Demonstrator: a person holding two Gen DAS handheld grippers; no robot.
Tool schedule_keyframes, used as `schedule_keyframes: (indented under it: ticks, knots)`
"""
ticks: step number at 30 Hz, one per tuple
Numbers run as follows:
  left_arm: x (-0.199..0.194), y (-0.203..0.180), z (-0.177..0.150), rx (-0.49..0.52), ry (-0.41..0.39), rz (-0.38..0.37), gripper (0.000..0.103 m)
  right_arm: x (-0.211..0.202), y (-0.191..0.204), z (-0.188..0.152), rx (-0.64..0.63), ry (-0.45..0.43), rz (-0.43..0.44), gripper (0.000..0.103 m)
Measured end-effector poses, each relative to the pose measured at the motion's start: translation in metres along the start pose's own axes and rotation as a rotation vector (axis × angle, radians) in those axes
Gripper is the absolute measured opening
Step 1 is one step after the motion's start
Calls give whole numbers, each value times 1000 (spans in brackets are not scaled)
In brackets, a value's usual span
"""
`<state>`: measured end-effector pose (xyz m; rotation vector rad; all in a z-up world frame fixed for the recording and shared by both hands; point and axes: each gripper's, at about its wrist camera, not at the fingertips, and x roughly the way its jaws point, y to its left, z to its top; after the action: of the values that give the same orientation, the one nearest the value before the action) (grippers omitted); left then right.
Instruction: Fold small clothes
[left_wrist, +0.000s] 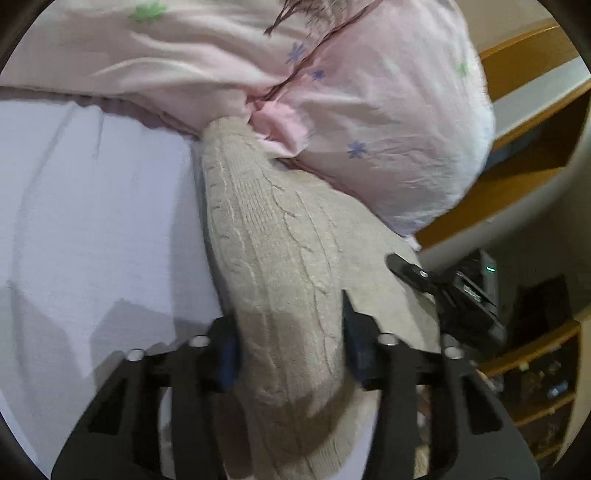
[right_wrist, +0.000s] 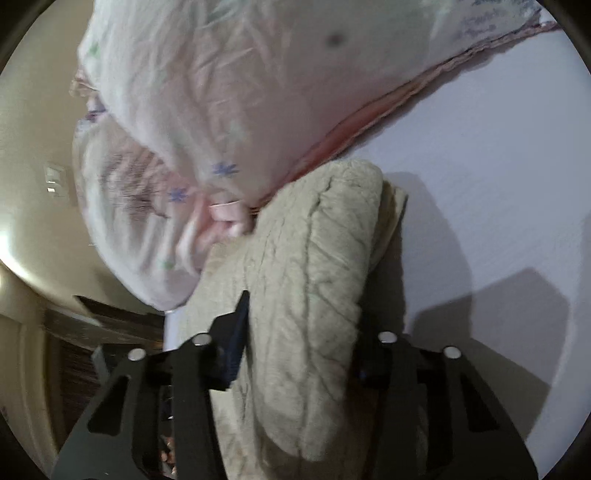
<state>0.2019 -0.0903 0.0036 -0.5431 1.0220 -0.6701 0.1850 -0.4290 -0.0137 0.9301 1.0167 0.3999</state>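
A beige cable-knit sweater (left_wrist: 273, 236) lies folded on the white bed sheet (left_wrist: 92, 206), its far end against a pink pillow. My left gripper (left_wrist: 291, 332) has its jaws on either side of a thick fold of the sweater and is shut on it. My right gripper (right_wrist: 301, 325) likewise clamps a bulky fold of the same sweater (right_wrist: 314, 258). The right gripper also shows in the left wrist view (left_wrist: 417, 275), at the sweater's right edge.
A pink floral pillow (left_wrist: 369, 110) lies at the head of the bed and also shows in the right wrist view (right_wrist: 207, 110). Wooden shelves (left_wrist: 532, 177) stand to the right of the bed. White sheet (right_wrist: 498, 184) spreads beside the sweater.
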Motion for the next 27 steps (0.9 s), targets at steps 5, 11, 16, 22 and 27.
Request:
schedule_keyframes:
  ticks: [5,11,16,22,27]
  knots:
    - [-73,14,0,140,-88,99,41,47,54,-22,-134,148,160,40]
    - [-95,63,11,62,-125,221,52,59,89,-34,-302,20,-132,57]
    - [-86,54,6,124,-145,268,63,69,83,-33,-263,71,-46,28]
    - [-94,47,-2,134,-177,262,64,68,80,-17,-273,-96,-222,12]
    - [-121,19,-28,230,-235,362,84,51,94,-33,-342,-171,-305,23]
